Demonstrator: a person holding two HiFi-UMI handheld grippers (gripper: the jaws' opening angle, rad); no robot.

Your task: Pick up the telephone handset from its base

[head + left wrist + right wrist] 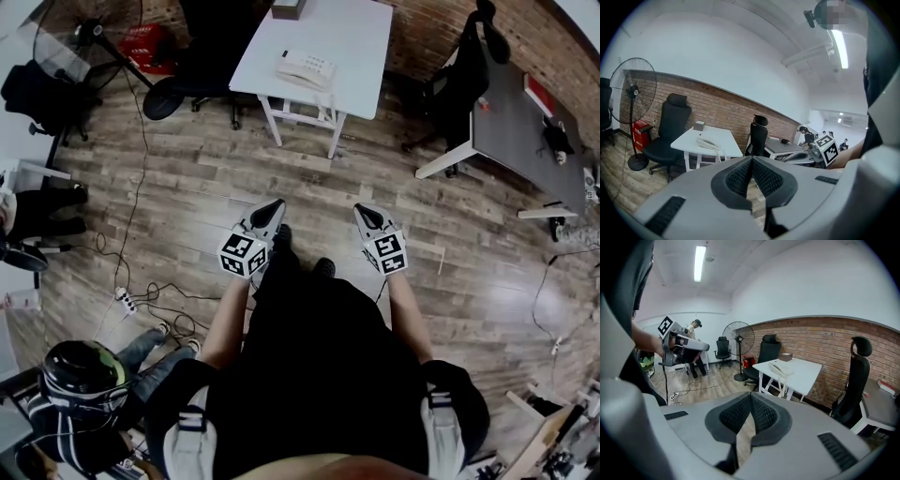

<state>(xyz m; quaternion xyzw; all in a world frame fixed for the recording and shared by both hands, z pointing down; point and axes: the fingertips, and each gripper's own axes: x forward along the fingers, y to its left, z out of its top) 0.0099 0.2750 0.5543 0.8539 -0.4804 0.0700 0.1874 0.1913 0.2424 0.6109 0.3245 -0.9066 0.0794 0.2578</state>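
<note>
Two grippers are held out in front of the person in the middle of the head view, the left gripper [275, 207] and the right gripper [365, 213]. Both point toward the top of the frame. Both are closed and carry nothing: in each gripper view the ribbed pads meet along one line, and only floor shows beyond them. I judge that they are kept shut and low because the table is not yet within reach, so there is nothing to take at this place.

The telephone [306, 68] lies on the white table [361, 47] at the top centre of the head view, well apart from both grippers. Its handset seems to rest on the base, though the phone is too small here to separate the two parts with certainty. A small box [288, 8] stands at the far edge of the same table. The pick-up itself is not yet begun.

The wooden plank floor [206, 178] fills most of the head view. In the left gripper view a brick wall [717, 110] runs behind the table, with a black office chair [670, 129] and a standing fan [633, 89] to its left. A grey desk [516, 127] is at the right of the head view. A power strip [125, 300] with cables lies at the lower left, near another person [84, 375].
</note>
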